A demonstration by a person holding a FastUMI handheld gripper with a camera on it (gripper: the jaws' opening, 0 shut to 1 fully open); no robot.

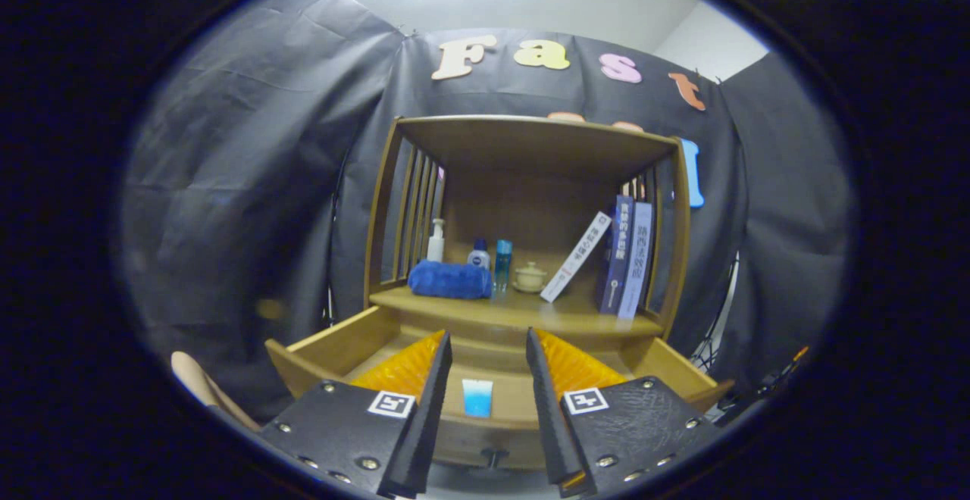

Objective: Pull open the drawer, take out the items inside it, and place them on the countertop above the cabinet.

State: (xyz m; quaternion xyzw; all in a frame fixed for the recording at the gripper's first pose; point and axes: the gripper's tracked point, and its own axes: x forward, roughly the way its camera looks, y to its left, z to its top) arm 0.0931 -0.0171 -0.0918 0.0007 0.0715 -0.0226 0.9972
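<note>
Drawer [333, 345] open under the wooden countertop [523, 317], small blue item [477, 398] inside, between wide-spread fingers [432, 401].

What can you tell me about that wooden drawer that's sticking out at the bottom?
The drawer is light brown wood, like the cabinet it belongs to, and sits just under the countertop. It is pulled well out, its side walls flaring toward the camera, with a small dark knob on the front panel. Inside, a small blue packet lies on its floor. The gripper hovers above it, jaws open, touching nothing.
</note>
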